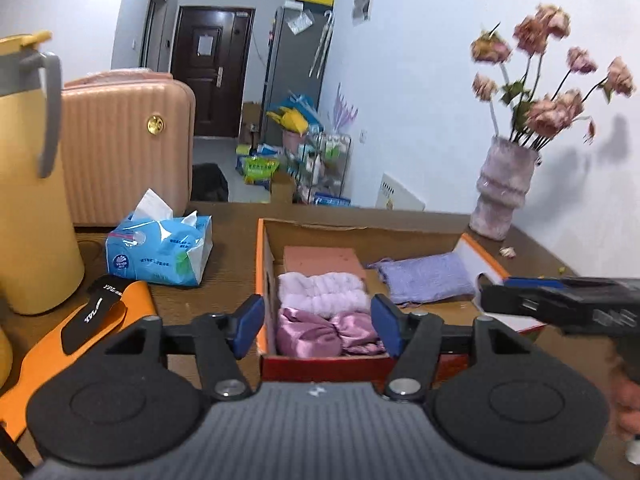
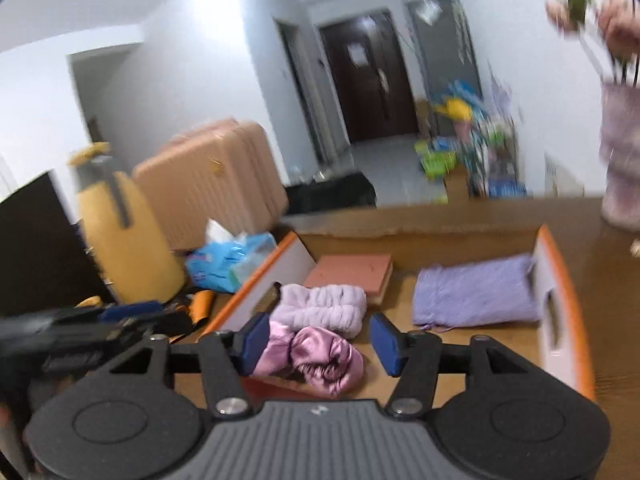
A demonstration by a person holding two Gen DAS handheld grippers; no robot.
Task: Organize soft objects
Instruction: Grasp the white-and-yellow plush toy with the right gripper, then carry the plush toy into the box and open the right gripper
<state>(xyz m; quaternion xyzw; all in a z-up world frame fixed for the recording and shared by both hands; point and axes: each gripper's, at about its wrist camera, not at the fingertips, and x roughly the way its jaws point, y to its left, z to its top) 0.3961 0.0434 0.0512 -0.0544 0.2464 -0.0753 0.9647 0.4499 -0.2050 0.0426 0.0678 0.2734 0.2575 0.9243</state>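
An open orange cardboard box (image 1: 264, 264) (image 2: 560, 300) stands on the brown table. In it lie a shiny pink satin piece (image 1: 316, 336) (image 2: 320, 356), a fluffy lilac band (image 1: 320, 292) (image 2: 324, 308), a pink sponge block (image 1: 320, 260) (image 2: 352, 272) and a purple knitted cloth (image 1: 424, 276) (image 2: 476, 296). My left gripper (image 1: 318, 330) hovers open over the box's near end, and its pads touch nothing. My right gripper (image 2: 320, 344) is open too, above the satin piece and free of it. Each view catches the other gripper from the side, blurred.
Left of the box are a blue tissue pack (image 1: 160, 248), a yellow jug (image 1: 32, 200), a pink suitcase (image 1: 128, 152) and an orange pouch with a black strap (image 1: 80, 332). A vase of pink flowers (image 1: 504, 188) stands at the table's far right corner by the wall.
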